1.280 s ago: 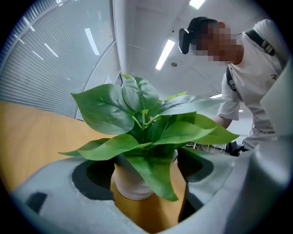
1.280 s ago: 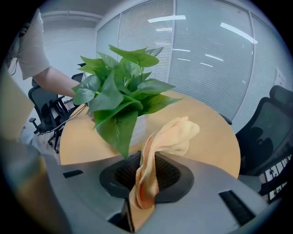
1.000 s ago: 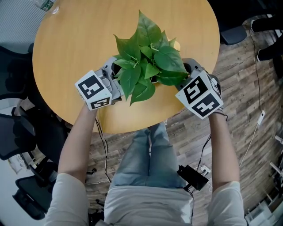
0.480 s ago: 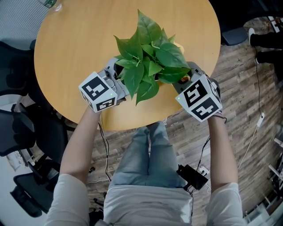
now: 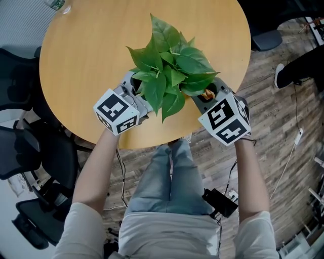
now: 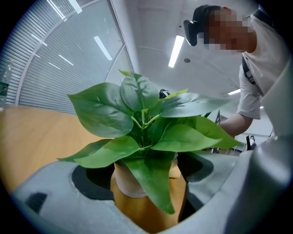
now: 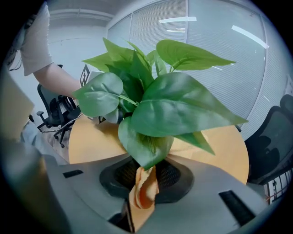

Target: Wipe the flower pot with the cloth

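- One round wooden surface (image 5: 86, 55) is seen, carrying one flower pot (image 6: 126, 183) near its closer edge.
- One leafy green plant (image 5: 169, 71) stands in the pot, and most of the pot is hidden under its leaves in the head view.
- Two grippers are held, one in each hand, and one marker cube is borne by each.
- The jaws of the left gripper (image 5: 132, 87) are spread wide with the pot set between them. One pad is laid against the pot's wall, while the other side is covered by a leaf.
- The jaws of the right gripper (image 5: 210, 97) are closed on one orange cloth (image 7: 143, 192), which is held bunched just beside the pot under the leaves.
- One bottle (image 5: 56, 4) is cut off at the far edge.
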